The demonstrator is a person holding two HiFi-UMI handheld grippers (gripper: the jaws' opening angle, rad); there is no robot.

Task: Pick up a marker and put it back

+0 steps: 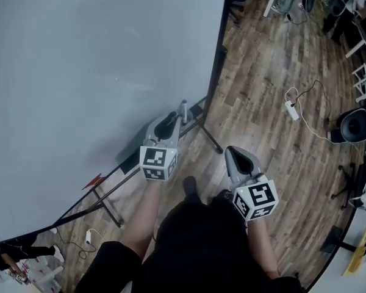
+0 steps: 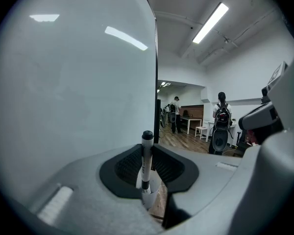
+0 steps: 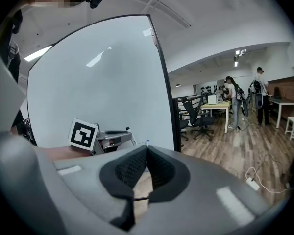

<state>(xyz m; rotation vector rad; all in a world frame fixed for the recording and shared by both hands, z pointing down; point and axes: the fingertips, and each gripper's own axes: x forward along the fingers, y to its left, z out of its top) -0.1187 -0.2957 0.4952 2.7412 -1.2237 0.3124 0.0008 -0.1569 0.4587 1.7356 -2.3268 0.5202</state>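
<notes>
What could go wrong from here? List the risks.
The marker stands upright in the left gripper, pinched near the jaw tips; it could twist or drop. The whiteboard is close beside it, so the marker may knock against it. The stand's leg runs just ahead of the person: a trip risk.

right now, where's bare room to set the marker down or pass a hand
The dark ledge under the white board looks bare between the left gripper, shut on the black-capped white marker, and a small red item. Wooden floor is open between the board's black foot and the white power strip. Crowded: black chairs at the right edge.
</notes>
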